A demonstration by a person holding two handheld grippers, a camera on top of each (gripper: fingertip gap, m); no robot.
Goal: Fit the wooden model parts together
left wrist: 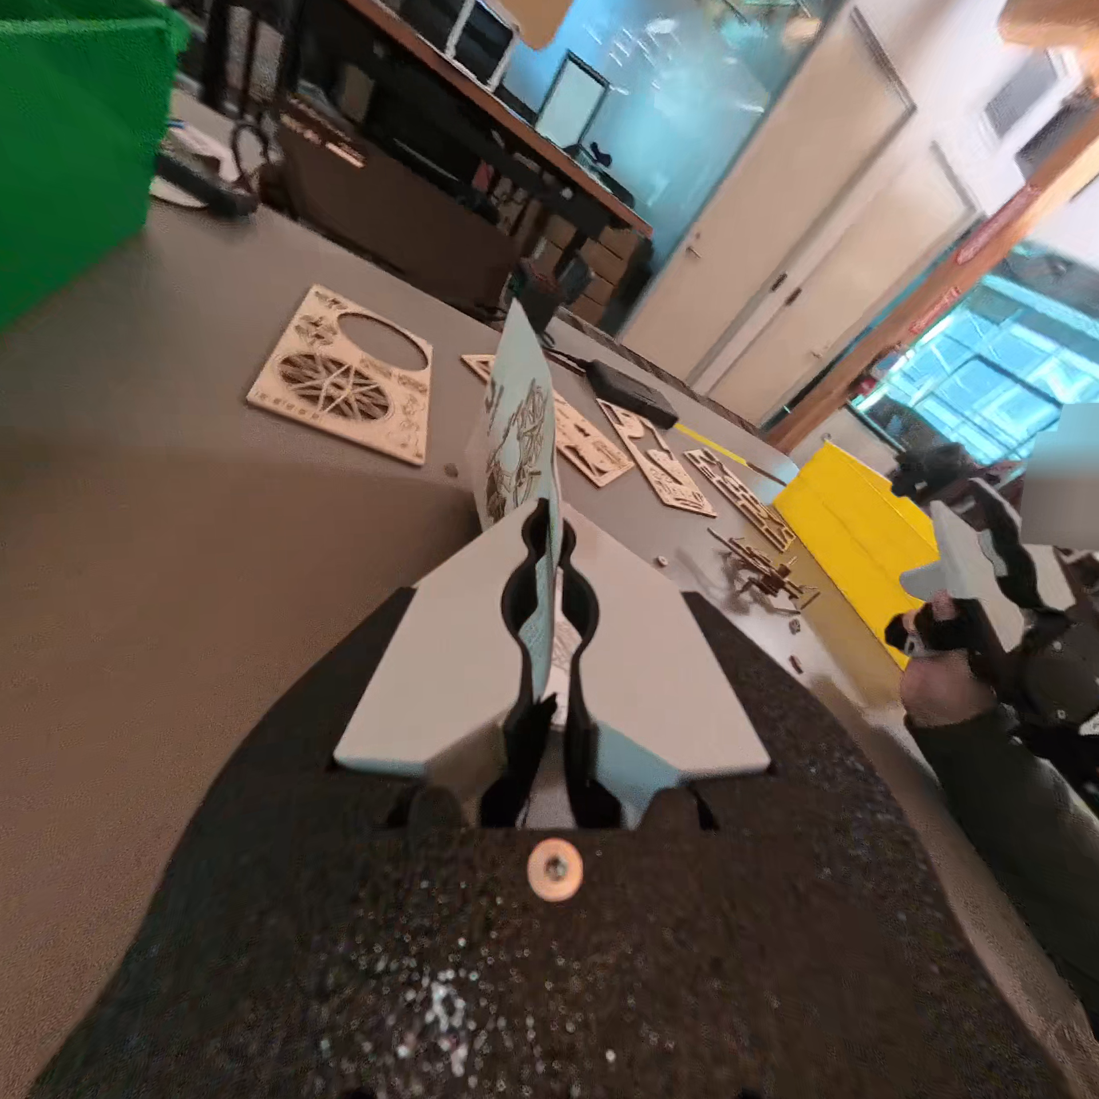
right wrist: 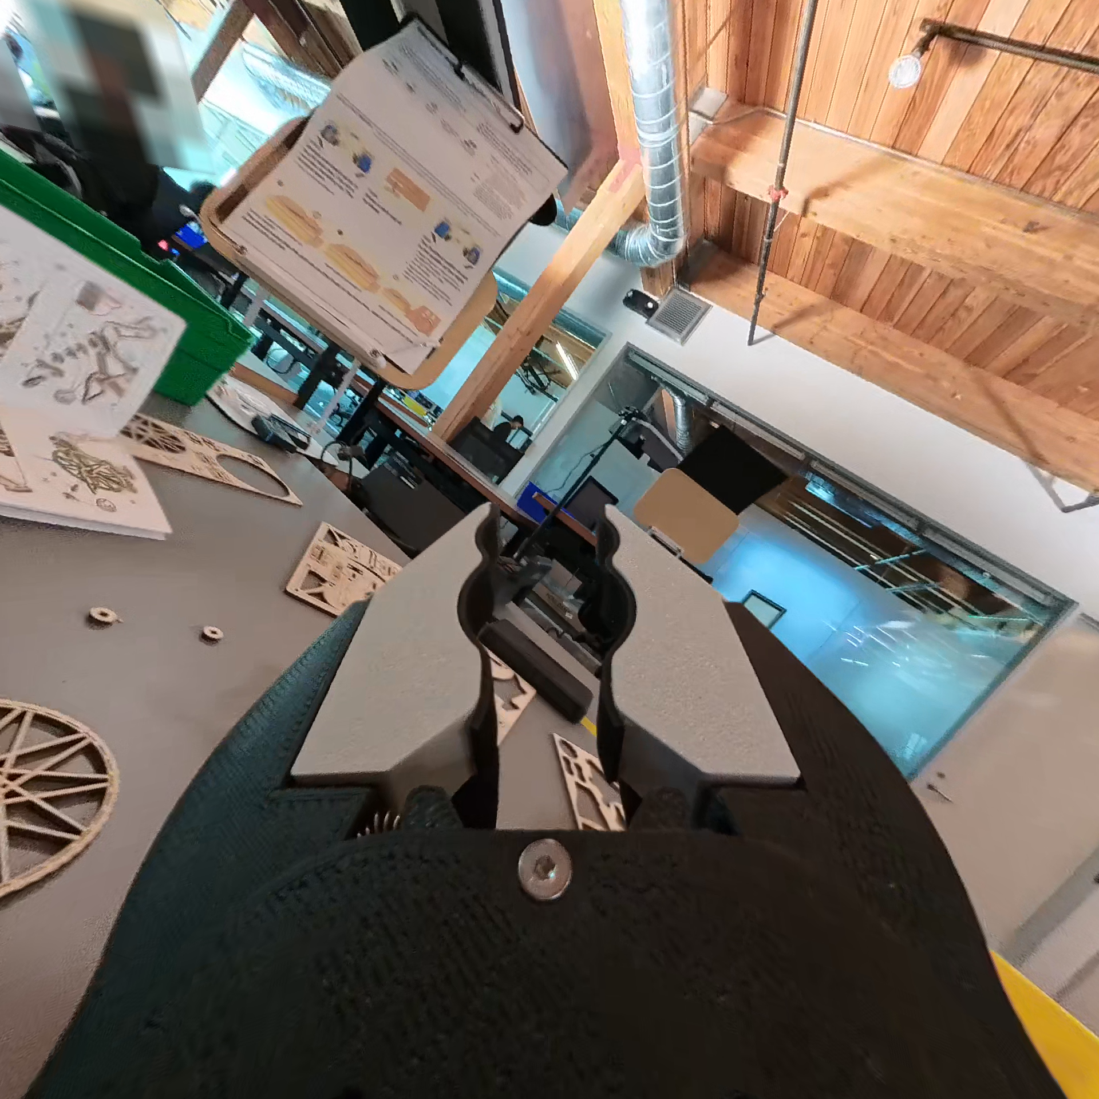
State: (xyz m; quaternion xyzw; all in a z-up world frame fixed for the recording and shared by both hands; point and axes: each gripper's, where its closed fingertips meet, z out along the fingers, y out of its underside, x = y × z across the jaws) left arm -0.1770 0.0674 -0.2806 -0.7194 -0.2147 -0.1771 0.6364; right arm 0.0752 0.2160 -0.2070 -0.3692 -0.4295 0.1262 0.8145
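1. The wooden model parts lay spread on the grey tabletop [left wrist: 178,565]: a wooden sheet [left wrist: 351,371] with an oval cut-out and a spoked wheel pattern, several narrower punched sheets [left wrist: 660,458] further right, and a loose spoked wheel [right wrist: 41,791] near the right gripper. 2 small wooden rings [right wrist: 101,616] sat apart from the wheel on bare tabletop.
2. No 2 parts were joined, as far as the views showed, so the fitting itself looked not yet begun. The step in hand seemed to be checking the instructions.
3. The left gripper [left wrist: 553,523] had its fingers closed on the instruction booklet [left wrist: 523,440], a thin printed page standing on edge between them and rising above the tabletop. In the right wrist view the booklet showed opened, 1 page lifted and the rest lying flat.
4. The right gripper [right wrist: 544,523] was raised and tilted upward, its fingers apart with nothing between them; only the room showed through the gap.
5. A small heap of dark bits [left wrist: 755,571] lay beside the yellow bin [left wrist: 856,535]; what they were could not be told. A black box [left wrist: 630,389] rested behind the sheets, and a green bin [left wrist: 71,148] stood at the far left.
6. The next move probably called for setting the booklet down, then lowering the empty right gripper to the wheel or a ring. Thin flat wood would need an edge grip and gentle force.
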